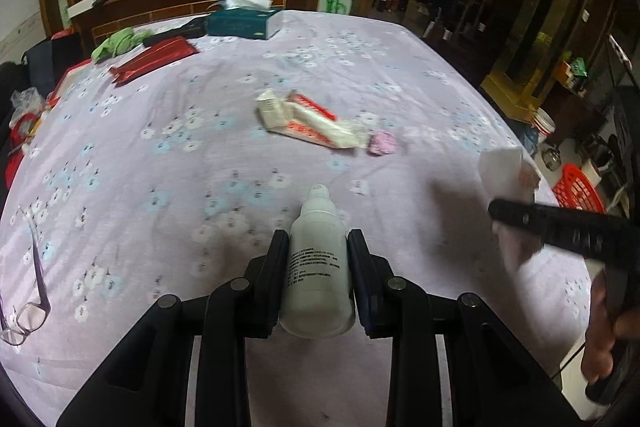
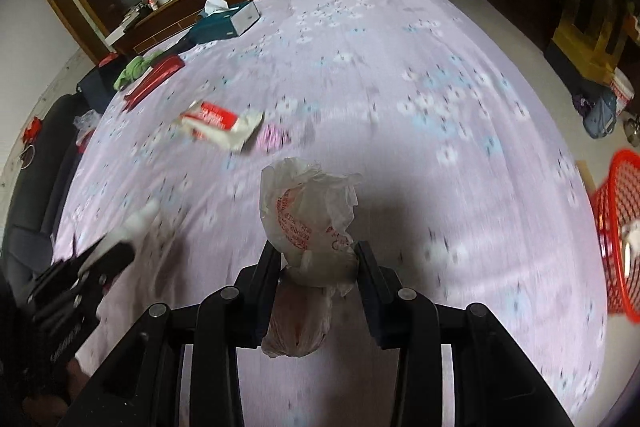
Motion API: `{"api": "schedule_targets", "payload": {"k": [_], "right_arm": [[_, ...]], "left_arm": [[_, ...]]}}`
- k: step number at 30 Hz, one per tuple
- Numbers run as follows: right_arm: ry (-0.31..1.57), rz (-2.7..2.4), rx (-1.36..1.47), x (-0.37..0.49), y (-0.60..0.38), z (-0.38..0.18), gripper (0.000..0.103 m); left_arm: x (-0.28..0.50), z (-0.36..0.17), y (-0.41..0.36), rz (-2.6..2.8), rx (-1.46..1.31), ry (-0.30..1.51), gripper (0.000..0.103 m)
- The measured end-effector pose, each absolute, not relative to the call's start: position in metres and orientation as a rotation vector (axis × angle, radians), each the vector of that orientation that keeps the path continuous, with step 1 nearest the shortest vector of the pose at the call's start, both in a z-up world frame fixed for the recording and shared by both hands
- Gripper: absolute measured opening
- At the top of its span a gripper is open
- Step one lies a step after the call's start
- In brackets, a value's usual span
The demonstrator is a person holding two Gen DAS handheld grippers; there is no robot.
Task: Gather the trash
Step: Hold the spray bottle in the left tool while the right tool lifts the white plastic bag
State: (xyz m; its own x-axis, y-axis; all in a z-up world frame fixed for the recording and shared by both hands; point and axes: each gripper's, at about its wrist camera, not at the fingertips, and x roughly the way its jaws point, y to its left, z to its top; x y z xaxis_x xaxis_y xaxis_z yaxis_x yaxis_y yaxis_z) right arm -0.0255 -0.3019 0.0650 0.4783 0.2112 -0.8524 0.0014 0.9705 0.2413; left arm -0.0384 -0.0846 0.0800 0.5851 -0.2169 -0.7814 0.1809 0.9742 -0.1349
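Above a table draped in a lilac floral cloth (image 1: 200,131), the left gripper (image 1: 318,251) holds a small white plastic bottle (image 1: 318,263) with black print between its two black fingers, which press against the bottle's sides, cap pointing away from the camera. The right gripper (image 2: 318,259) clamps a crumpled translucent plastic bag with red lettering (image 2: 308,223), its jaws closed in on the bag's bunched middle while the rest billows above and hangs below. Farther out on the cloth lie a flattened white-and-red paper carton (image 1: 310,121) and, just beside its right end, a small crumpled pink wrapper (image 1: 383,143). A red plastic mesh basket (image 2: 620,239) stands off the table's right edge; something white sits inside it, though blur in the right wrist view leaves it unclear what. At the far end of the table rest a teal tissue box (image 1: 242,21), a green cloth (image 1: 120,41) and a long red packet (image 1: 154,61). A pair of dark-framed spectacles (image 1: 30,291) lies near the table's left edge
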Motion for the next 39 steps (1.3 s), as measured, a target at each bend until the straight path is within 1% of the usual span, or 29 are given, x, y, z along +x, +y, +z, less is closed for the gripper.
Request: {"api": "schedule_targets", "payload": {"k": [15, 21, 39], "right_arm": [[1.025, 0.077, 0.259, -0.086, -0.355, 0.085, 0.041], [0.983, 0.076, 0.267, -0.097, -0.373, 0.099, 0.041], [0.931, 0.091, 0.305, -0.109, -0.4, 0.11, 0.041]], "left_arm": [[-0.075, 0.109, -0.153, -0.294, 0.014, 0.882, 0.029], [-0.085, 0.121, -0.174, -0.309, 0.018, 0.865, 0.029], [-0.093, 0.14, -0.212, -0.329, 0.082, 0.824, 0.029]]}}
